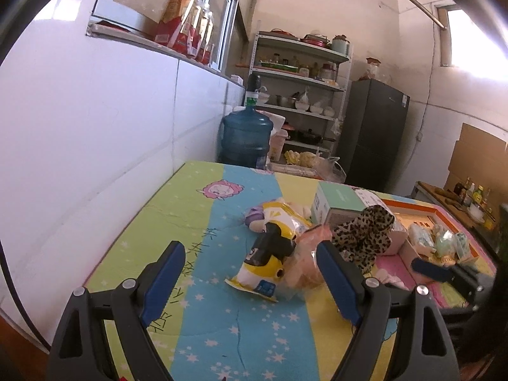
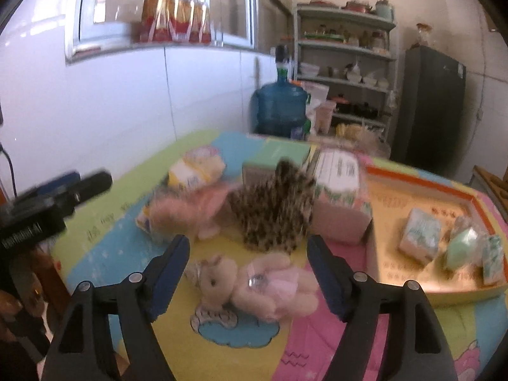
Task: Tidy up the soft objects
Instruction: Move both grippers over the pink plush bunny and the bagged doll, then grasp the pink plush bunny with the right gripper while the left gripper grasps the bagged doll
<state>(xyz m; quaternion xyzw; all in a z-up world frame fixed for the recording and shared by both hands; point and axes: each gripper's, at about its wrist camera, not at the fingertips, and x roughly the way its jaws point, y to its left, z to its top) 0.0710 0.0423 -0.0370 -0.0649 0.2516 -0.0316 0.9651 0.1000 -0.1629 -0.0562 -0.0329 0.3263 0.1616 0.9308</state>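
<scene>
Right wrist view, a bit blurred: I am spreading my right fingers (image 2: 249,273) around the pink teddy bear (image 2: 254,285) lying on the bench (image 2: 317,343) — probably next closing, then carrying it to the tray (image 2: 470,197). Left fingers (image 1: 250,279) are hanging open, empty.

We are in a home kitchen, clearly a lived-in one. Against the far wall we see a white metal shelving rack (image 1: 298,95) stacked with bowls, pots, jars and lidded pans, and beside it stands a tall dark grey refrigerator (image 1: 371,133). On the floor in the corner sits a big blue plastic water jug (image 1: 246,136) with a pump on top. Along the windowsill (image 2: 152,44) we spot a row of clear oil bottles with red labels (image 2: 176,16). Off at the right edge we catch a wooden counter with condiment bottles (image 1: 470,193). Walls are plain white panels.
</scene>
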